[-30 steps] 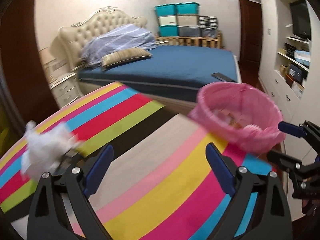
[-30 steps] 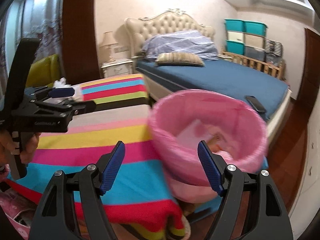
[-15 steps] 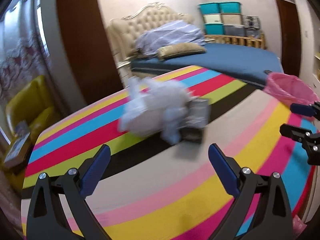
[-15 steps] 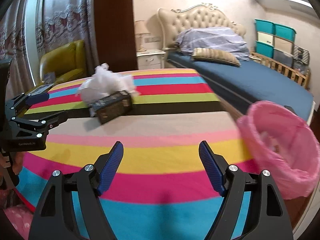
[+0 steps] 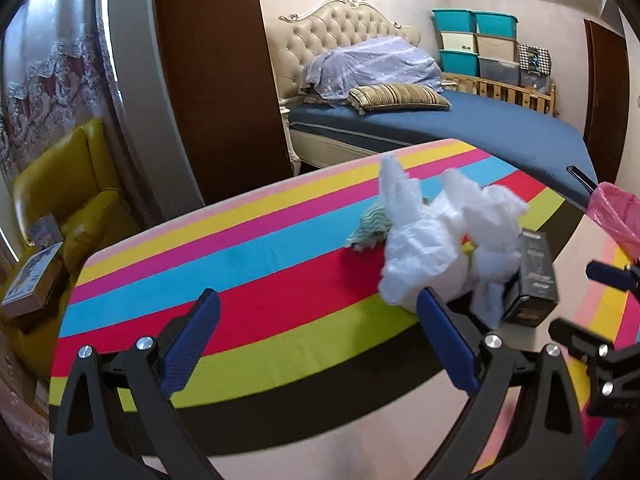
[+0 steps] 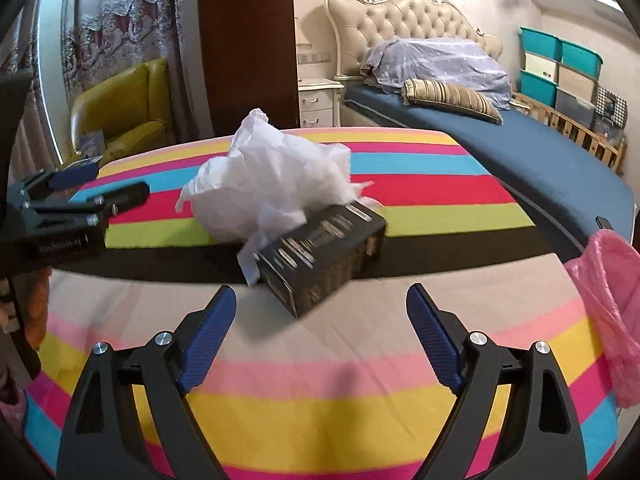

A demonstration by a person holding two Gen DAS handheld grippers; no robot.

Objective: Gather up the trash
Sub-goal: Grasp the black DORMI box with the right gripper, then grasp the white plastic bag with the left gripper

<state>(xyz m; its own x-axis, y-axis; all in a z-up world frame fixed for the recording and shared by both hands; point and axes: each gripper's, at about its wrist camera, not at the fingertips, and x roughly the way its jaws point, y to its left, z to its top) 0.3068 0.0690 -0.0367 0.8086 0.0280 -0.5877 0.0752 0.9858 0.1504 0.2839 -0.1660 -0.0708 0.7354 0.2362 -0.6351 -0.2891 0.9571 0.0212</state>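
The crumpled white plastic bag (image 6: pixel 264 184) sits mid-table on the striped cloth (image 6: pixel 320 380), touching a dark box (image 6: pixel 324 252) just right of it. The box's print is too blurry to read. Only the left wrist view catches a teal rag (image 5: pixel 370 226) behind the bag. Pink bin liner (image 6: pixel 608 304) hangs at the right edge. Right gripper (image 6: pixel 320 336) has just been opening, jaws wide with nothing between them; left gripper (image 5: pixel 320 336) gapes wide too, empty.

Crumpled white bag (image 5: pixel 444 240), perhaps plastic
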